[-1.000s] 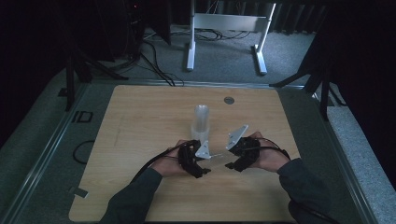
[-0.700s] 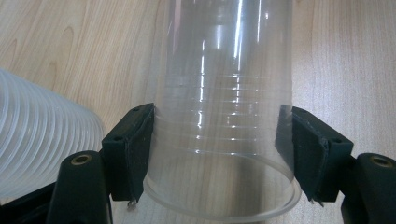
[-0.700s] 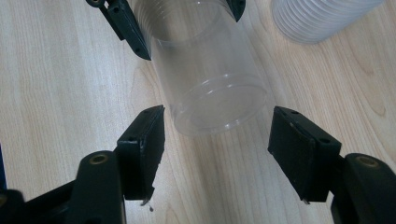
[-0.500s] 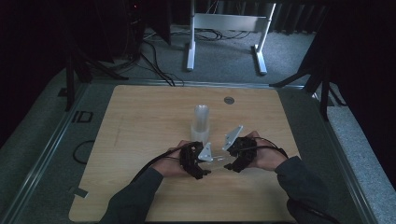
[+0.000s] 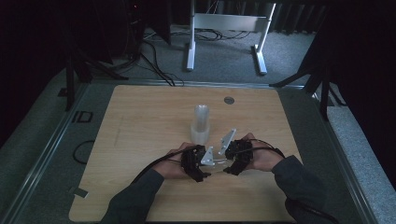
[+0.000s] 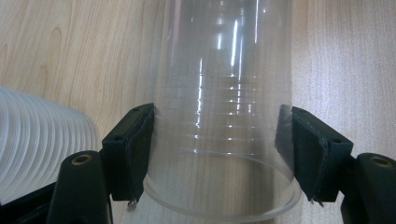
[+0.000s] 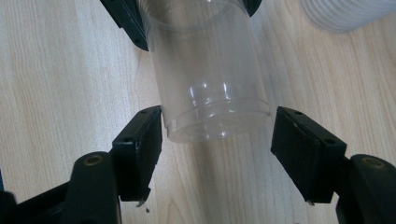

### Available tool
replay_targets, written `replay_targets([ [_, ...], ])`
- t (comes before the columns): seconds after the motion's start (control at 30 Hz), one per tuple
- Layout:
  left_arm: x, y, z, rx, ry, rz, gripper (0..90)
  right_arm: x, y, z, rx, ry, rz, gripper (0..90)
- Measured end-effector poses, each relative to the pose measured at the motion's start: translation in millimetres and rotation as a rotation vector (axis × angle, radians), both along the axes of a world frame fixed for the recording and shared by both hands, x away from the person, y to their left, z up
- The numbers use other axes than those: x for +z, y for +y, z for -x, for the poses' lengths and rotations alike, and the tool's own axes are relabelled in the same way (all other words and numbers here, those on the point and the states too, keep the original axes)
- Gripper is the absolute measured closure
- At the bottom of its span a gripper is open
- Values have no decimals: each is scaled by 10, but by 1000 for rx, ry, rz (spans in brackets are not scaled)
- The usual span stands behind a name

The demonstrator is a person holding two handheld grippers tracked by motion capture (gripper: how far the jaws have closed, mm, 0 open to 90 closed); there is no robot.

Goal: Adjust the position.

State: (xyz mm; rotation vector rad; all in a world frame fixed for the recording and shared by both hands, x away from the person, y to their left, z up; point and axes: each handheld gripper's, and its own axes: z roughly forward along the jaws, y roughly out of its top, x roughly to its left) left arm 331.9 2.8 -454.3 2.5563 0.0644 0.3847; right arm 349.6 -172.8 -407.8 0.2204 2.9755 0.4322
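The clear cup (image 6: 224, 140) is lying level just above the table (image 5: 140, 130), bridging your two hands in front of the cup stack (image 5: 201, 123), its long axis running from one gripper to the other. Your left gripper (image 6: 219, 154) is clamping it near the rim, the open mouth pointing that way. Your right gripper (image 7: 217, 149) is just opening, its jaws spreading wide around the base with a gap on one side, so you are handing the cup over to the left.
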Motion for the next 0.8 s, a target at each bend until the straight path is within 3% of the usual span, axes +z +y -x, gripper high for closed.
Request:
replay_targets([
  [0.23,6,-12,17,-3,-8,-1,298,-48,49,17,6,8,37,333],
  [0.8,5,-21,8,-8,3,6,297,-75,92,51,47,-18,53,385],
])
